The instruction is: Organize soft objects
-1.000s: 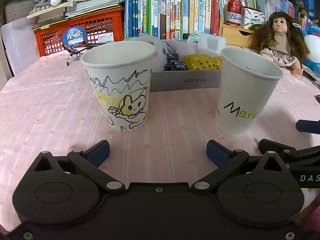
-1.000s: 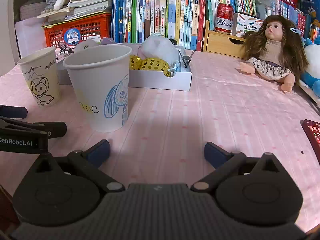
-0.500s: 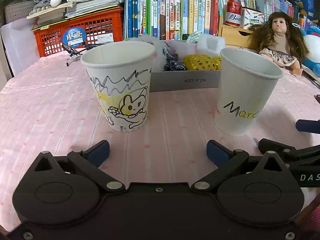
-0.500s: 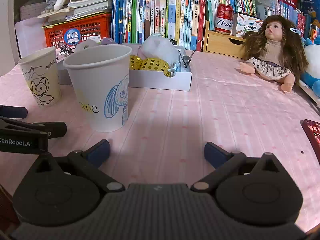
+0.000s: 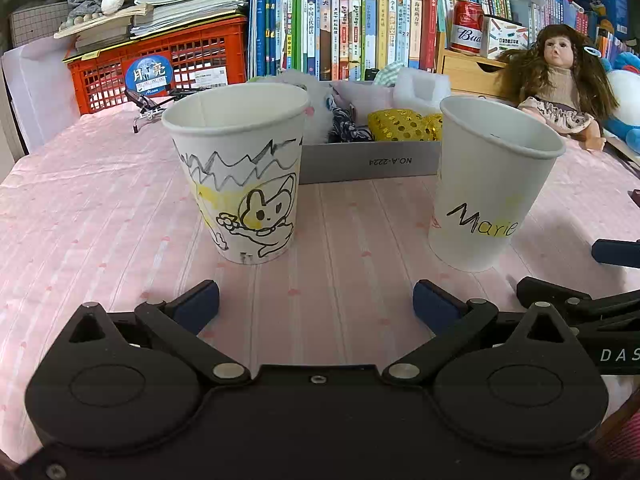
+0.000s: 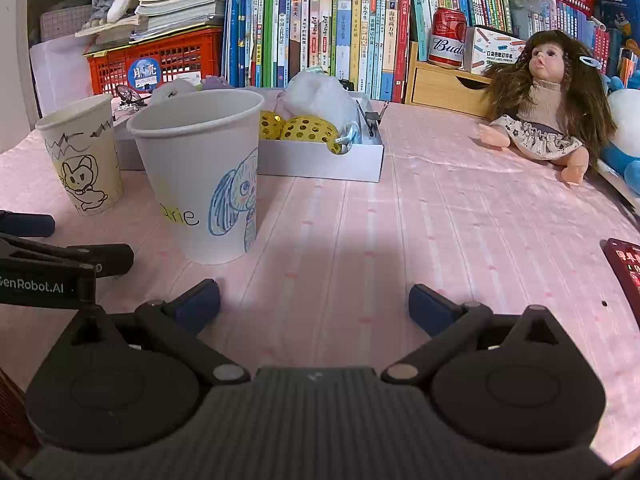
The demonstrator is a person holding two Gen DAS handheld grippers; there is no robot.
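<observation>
A grey box [image 5: 368, 162] [image 6: 320, 160] at the back of the pink table holds soft things: yellow sequined pieces [image 5: 404, 126] [image 6: 306, 130], a white fluffy wad [image 6: 318, 94] and a dark braided piece [image 5: 346, 128]. Two empty paper cups stand in front of it: a cat cup [image 5: 240, 176] [image 6: 82, 156] and a "Marie" cup [image 5: 488, 180] [image 6: 200, 172]. My left gripper [image 5: 316, 300] is open and empty, low over the cloth between the cups. My right gripper [image 6: 314, 304] is open and empty, right of the Marie cup.
A doll [image 5: 560, 80] [image 6: 548, 108] lies at the back right by a blue plush [image 6: 624, 140]. Books, a red crate [image 5: 168, 68] and a wooden drawer with a can [image 6: 448, 38] line the back. A red item [image 6: 626, 268] lies at the right edge.
</observation>
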